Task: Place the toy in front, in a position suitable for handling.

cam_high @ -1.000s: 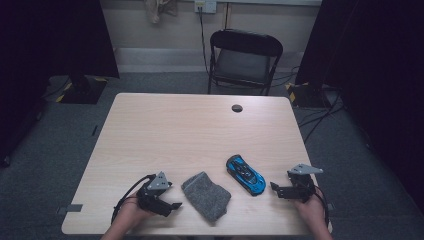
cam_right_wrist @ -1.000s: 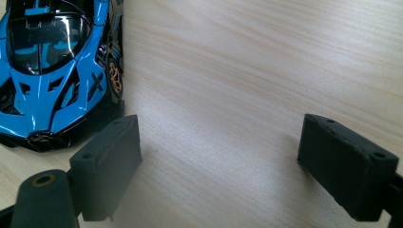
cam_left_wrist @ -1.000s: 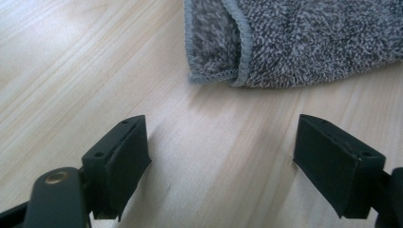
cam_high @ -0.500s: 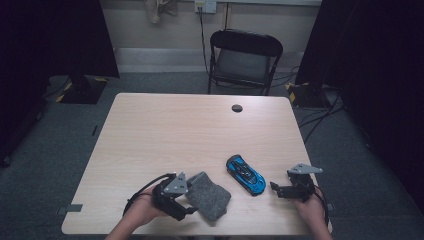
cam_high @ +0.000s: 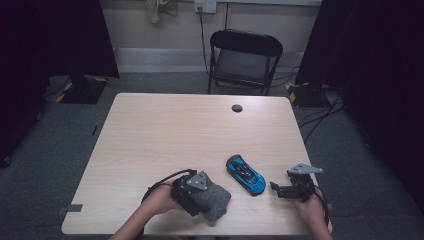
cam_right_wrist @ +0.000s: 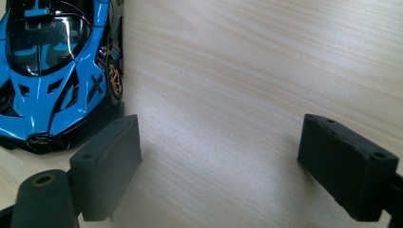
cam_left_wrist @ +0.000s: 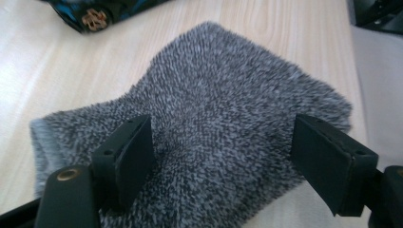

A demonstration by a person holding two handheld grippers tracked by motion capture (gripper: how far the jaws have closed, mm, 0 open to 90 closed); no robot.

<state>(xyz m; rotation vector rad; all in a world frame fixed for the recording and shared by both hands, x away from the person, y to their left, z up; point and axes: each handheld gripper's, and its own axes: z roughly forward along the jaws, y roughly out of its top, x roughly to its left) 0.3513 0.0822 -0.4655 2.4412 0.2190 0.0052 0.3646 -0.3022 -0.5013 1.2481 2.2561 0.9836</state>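
Left fingers [cam_left_wrist: 328, 161]: spread wide, one on each side of the grey fuzzy cloth [cam_left_wrist: 223, 123], poised over it; whether the pads press it you cannot tell. They have just narrowed a little.
Cloth position: flat on the bench [cam_high: 165, 130], near its front edge, just left of the blue toy car [cam_high: 245, 174].
Likely reason: you straddle the cloth's near end to pinch it up.
Left gripper [cam_high: 197, 192]: hovers over the cloth, your left hand [cam_high: 162, 200] behind, forearm entering from below.
Right fingers [cam_right_wrist: 349, 166]: wide apart, nothing between, bare bench below.
Right gripper [cam_high: 285, 190]: low, just right of the car's nose, apart from it.
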